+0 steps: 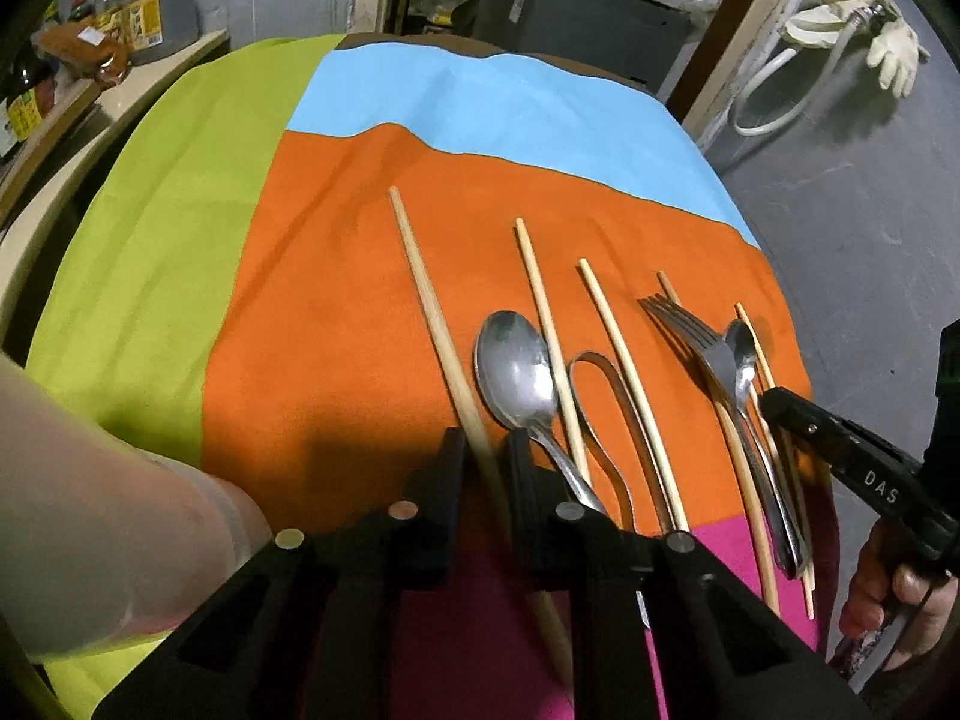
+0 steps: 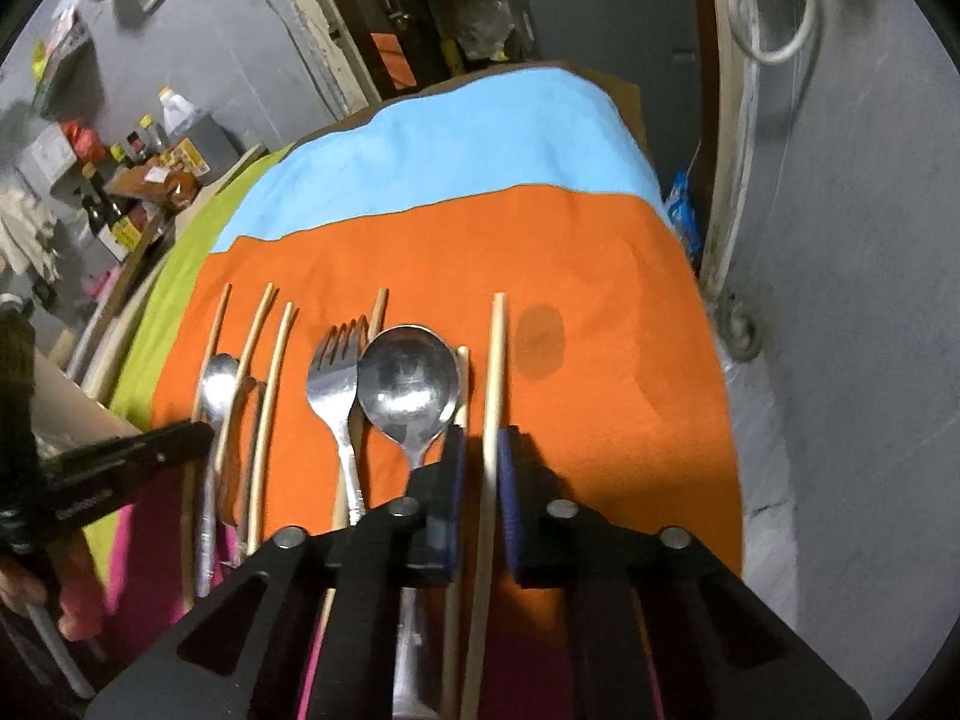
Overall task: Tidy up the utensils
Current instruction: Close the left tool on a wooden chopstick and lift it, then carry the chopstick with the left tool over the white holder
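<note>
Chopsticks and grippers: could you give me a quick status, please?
Left gripper shut on the leftmost chopstick. Right gripper shut on the rightmost chopstick. Spoon close beside left gripper.

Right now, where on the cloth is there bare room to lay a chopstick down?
Free: the orange cloth right of the right claw's chopstick, the blue strip beyond every utensil tip, and the green strip at far left. Crowded: the row from the big spoon to the fork.
</note>
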`<state>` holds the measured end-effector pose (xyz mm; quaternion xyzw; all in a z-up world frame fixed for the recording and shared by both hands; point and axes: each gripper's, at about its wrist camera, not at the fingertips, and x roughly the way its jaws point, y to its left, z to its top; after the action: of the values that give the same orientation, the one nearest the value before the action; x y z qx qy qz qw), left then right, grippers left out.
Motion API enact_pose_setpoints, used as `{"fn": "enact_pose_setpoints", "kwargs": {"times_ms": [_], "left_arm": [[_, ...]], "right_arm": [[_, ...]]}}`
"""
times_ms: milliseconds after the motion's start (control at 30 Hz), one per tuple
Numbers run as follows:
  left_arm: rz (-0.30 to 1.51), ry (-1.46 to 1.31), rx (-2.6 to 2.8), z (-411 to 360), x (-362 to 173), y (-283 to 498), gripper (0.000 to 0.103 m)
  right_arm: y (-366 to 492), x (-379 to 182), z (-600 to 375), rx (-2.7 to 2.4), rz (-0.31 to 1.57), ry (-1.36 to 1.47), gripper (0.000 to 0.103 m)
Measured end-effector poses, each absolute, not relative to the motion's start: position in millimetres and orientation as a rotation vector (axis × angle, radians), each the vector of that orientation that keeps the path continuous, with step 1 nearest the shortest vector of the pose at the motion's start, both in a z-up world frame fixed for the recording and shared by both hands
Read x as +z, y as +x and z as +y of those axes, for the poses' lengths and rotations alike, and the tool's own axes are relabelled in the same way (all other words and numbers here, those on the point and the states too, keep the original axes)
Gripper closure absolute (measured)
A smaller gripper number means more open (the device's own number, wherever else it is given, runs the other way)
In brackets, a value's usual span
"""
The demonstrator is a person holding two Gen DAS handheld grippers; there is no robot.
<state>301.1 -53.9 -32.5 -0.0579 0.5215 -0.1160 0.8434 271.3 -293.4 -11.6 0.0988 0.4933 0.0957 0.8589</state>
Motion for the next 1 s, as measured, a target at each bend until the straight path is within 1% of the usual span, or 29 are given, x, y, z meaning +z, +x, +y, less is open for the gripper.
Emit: {"fn": "enact_pose_setpoints", "kwargs": {"times_ms": [100, 333, 500, 733, 1000], "left_arm": [[1.104, -0.130, -0.245, -54, -32, 299, 0.099], [1.108, -0.163, -0.268, -54, -31, 283, 0.099], [1.074, -0.194, -0.276, -50, -27, 263, 0.099], [0.890, -0.180, -0.295, -46, -8, 217, 0.099], [0.579, -0.148, -0.334, -35, 38, 180, 0.099]], "right_arm": [[271, -12, -299, 0.210, 1.044, 0.264, 0.099], [255, -7, -304, 0.217, 1.005, 0.315, 0.099], [234, 5, -301, 0.237, 0.917, 0.302, 0.100], [198, 27, -276, 0.285, 0.740, 0.243, 0.100], [159, 66, -230, 0.319, 0.422, 0.151, 0.100]]}}
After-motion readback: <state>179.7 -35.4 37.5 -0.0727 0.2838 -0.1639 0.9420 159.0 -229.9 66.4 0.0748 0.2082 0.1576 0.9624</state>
